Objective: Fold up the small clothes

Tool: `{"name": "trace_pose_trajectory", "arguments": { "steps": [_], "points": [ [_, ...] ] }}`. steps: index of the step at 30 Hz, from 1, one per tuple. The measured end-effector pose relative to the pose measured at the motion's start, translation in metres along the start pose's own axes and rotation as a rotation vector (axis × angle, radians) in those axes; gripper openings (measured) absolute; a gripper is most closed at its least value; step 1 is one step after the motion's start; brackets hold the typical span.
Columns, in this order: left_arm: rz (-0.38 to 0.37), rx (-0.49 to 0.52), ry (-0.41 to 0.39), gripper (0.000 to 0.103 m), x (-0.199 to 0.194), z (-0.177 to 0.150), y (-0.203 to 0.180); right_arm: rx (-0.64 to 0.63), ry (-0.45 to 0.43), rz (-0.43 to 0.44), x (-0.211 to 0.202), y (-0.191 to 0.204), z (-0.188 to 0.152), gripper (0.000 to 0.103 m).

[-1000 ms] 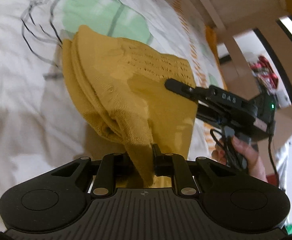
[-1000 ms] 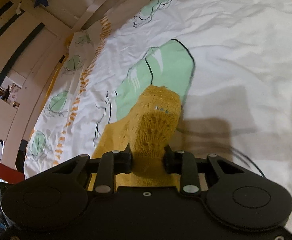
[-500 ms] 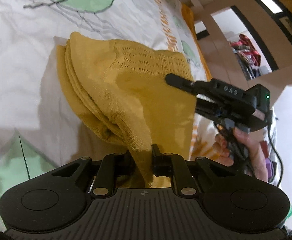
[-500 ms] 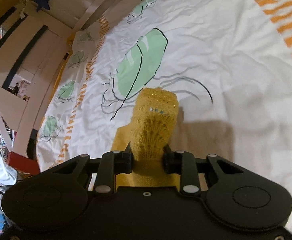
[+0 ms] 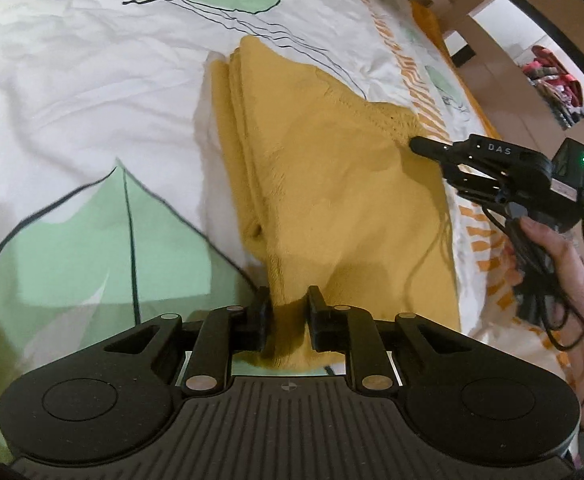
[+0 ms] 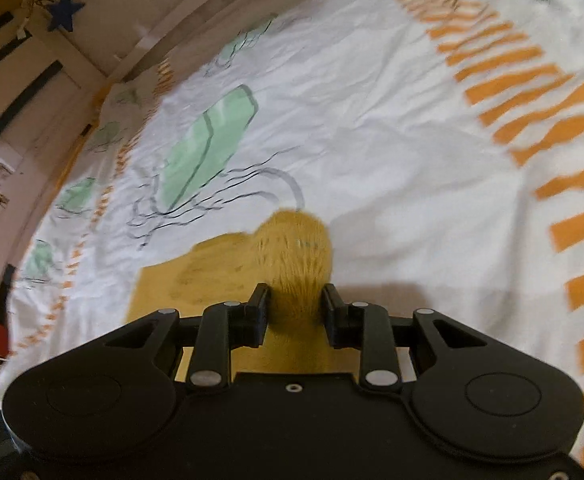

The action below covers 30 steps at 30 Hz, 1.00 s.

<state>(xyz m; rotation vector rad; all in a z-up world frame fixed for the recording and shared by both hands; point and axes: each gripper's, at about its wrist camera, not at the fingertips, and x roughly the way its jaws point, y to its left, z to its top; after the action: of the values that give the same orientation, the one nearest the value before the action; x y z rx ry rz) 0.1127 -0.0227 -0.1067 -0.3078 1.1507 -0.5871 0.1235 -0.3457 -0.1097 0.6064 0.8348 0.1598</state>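
Left wrist view showed a mustard-yellow knitted garment (image 5: 331,168) folded in layers on a bed, its stacked edges running along the left side and its near corner drawn up between the fingers of the left gripper (image 5: 288,312). That gripper's jaws had just been opening a little, yet the cloth still filled the gap and both pads pressed on it. At the garment's far right corner the right gripper (image 5: 415,145) reached in from the side, carried by a hand (image 5: 551,256) wrapped around its grip with black cables (image 5: 531,264) trailing over the fingers.

From the right wrist view, the right gripper (image 6: 295,308) was clenched on a bunched knitted fold of the garment (image 6: 295,248), the rest spreading flat to the left.

Under it lay a white bedsheet (image 5: 72,80) printed with pale green shapes, thin black lines and bands of orange dashes, creased in places. Beyond the bed stood a pale wooden frame (image 6: 152,36), a dark blue star (image 6: 64,11) hung on the wall, and a doorway (image 5: 531,60) opened onto a room with heaped colourful cloth.
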Motion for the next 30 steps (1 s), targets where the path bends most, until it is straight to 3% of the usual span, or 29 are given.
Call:
{"name": "trace_pose_trajectory", "arguments": {
  "steps": [8,14,22,30],
  "points": [
    [0.082,0.057,-0.079,0.020,-0.025,-0.014,-0.015,-0.007,-0.113,-0.011,-0.035,-0.011,-0.003,0.043],
    [0.128,0.078,-0.209,0.026,-0.047,0.018,-0.032,-0.079,-0.159,0.002,-0.050,-0.001,-0.010,0.054],
    [0.188,0.014,-0.187,0.030,0.003,0.081,-0.023,-0.166,-0.144,-0.002,-0.043,0.013,-0.017,0.060],
    [0.222,-0.019,-0.165,0.028,0.035,0.099,-0.013,-0.214,-0.143,-0.008,-0.044,0.020,-0.022,0.060]
  ]
}}
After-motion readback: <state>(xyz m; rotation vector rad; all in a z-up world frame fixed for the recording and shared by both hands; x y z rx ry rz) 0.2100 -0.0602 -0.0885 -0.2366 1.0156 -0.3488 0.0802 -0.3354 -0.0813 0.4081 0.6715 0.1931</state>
